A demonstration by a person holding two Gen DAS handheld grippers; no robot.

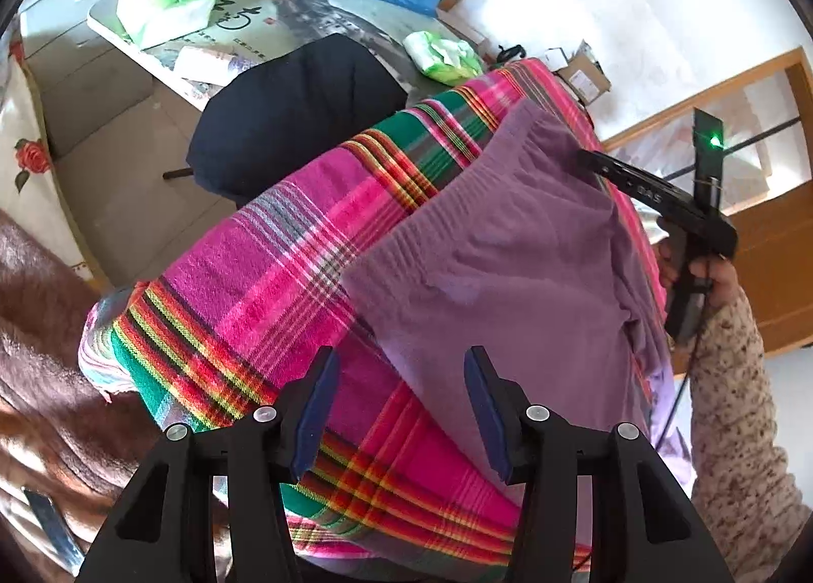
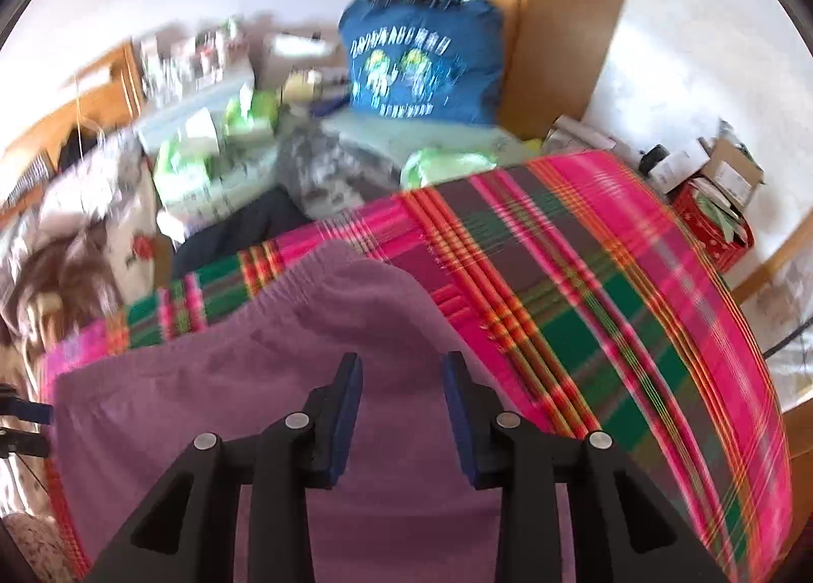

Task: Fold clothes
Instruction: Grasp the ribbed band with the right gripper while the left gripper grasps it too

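Soft mauve-purple knit garment, ribbed at one hem, spread mostly flat over a bright pink, green and orange plaid cloth that covers the work surface. One bunched, rounded corner raised toward the far edge, seen humped in the right wrist view; another edge hanging off the side near the person's speckled sleeve. Faint damp-looking patch near the middle. Left claw spread, hovering over the near hem where purple meets plaid, pinching nothing. Right claw parted, nothing visibly pressed between the blue pads, purple fabric below. Blue printed tote bag beyond, on a cluttered counter.
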